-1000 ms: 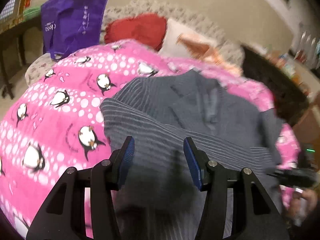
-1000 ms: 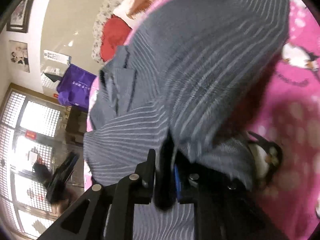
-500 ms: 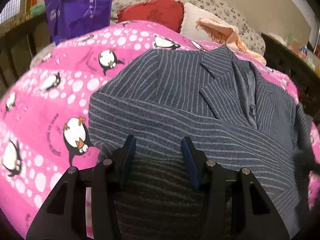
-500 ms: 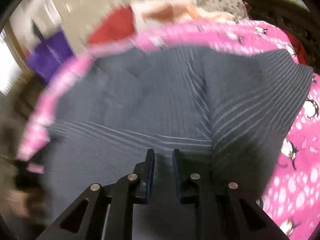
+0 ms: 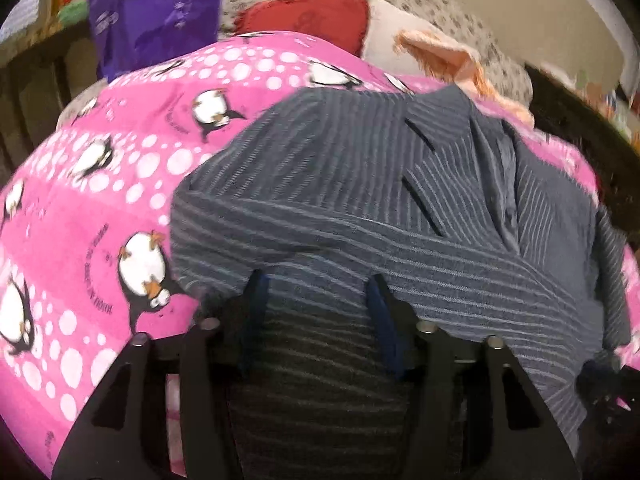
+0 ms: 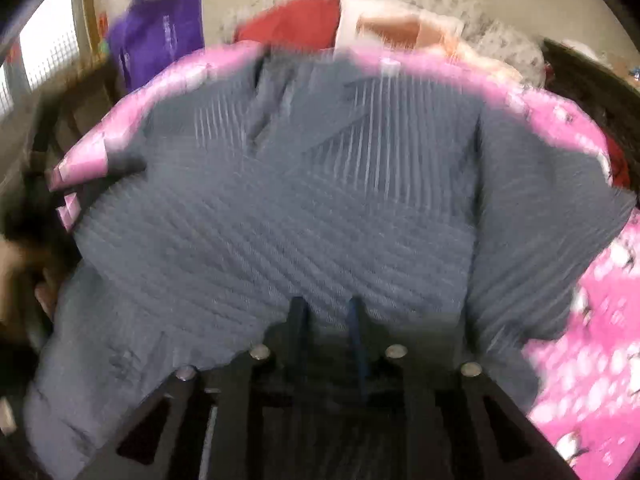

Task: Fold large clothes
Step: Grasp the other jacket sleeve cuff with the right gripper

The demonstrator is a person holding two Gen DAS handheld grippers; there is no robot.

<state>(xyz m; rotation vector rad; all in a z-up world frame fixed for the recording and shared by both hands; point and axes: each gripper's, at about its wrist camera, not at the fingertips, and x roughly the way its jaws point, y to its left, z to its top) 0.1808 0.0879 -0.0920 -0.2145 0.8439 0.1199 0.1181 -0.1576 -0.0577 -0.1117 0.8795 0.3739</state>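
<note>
A grey pinstriped jacket [image 5: 360, 184] lies front up on a pink penguin blanket [image 5: 100, 208], with one sleeve folded across its lower half. My left gripper [image 5: 316, 280] sits low over the jacket's near part. Its jaws are opening, and the cloth lies under and between the fingers with neither pad pressing on it. The right wrist view is blurred; it shows the same jacket [image 6: 320, 208]. My right gripper [image 6: 326, 306] hovers over the near hem. Its jaws are opening with a narrow gap, and no cloth shows pinched in it.
Beyond the jacket lie a red cushion [image 5: 308, 16], a white and orange pillow [image 5: 432, 52] and a purple bag [image 5: 156, 12]. Dark wooden furniture [image 5: 580, 120] borders the right side. A hand [image 6: 20, 268] shows at the left edge of the right wrist view.
The left gripper sank closer to the jacket and its jaws widened. The right gripper let go of the cloth fold, rolled upright and swung across over the jacket's near hem.
</note>
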